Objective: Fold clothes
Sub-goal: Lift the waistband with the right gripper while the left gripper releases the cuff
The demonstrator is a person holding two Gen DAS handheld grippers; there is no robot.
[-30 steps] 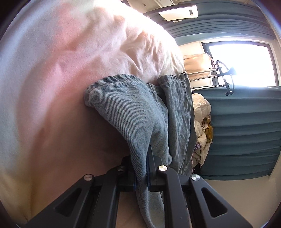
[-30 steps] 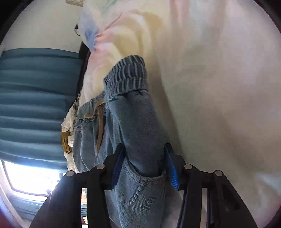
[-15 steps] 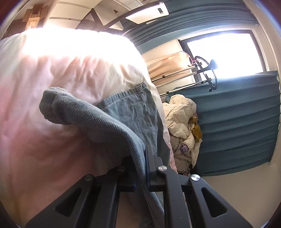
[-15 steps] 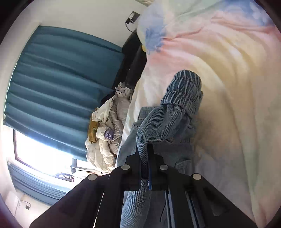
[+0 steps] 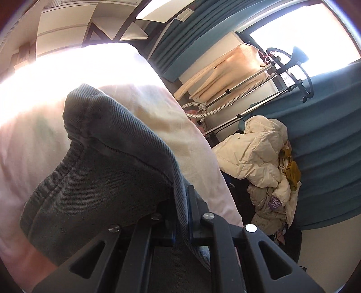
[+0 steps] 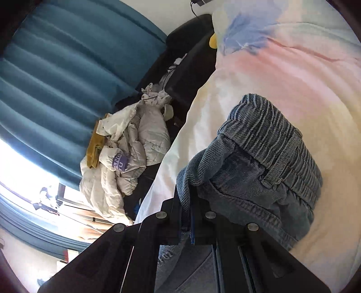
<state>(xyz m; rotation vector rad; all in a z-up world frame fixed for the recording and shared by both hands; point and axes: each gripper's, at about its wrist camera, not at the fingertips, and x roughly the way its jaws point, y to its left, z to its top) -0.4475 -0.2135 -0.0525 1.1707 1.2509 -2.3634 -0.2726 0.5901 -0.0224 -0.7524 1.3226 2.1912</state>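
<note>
The left gripper [image 5: 181,200] is pitched downward over the bed [image 5: 194,139], its black fingers entering from the 6 o'clock edge of the left wrist view. Its jaws are pressed nearly together, and a thin fold of the jeans [image 5: 101,171] is pinched between them. From the pinch the denim is draped up toward 10 o'clock, where a stitched hem is bunched against the pale sheet.

The right gripper [image 6: 188,202] is also angled downward, with its fingers coming in from 6 o'clock of its own view. Its jaws are likewise closed tight on an edge of the jeans [image 6: 259,171]. The ribbed elastic waistband [image 6: 277,137] is seen at 2 o'clock of the pinch, lifted and lying over the sheet, with more denim hanging below the fingers.

Only in the left view are a garment steamer [image 5: 252,92] and a ceiling lamp [image 5: 162,11] shown, at 1 and 12 o'clock. Only in the right view are the sheet's blue and pink print [image 6: 282,51] and a dark headboard [image 6: 189,40] shown, at 1 and 12 o'clock. A pile of cream clothes [image 5: 264,162] and a teal curtain [image 5: 327,135] appear in both views.
</note>
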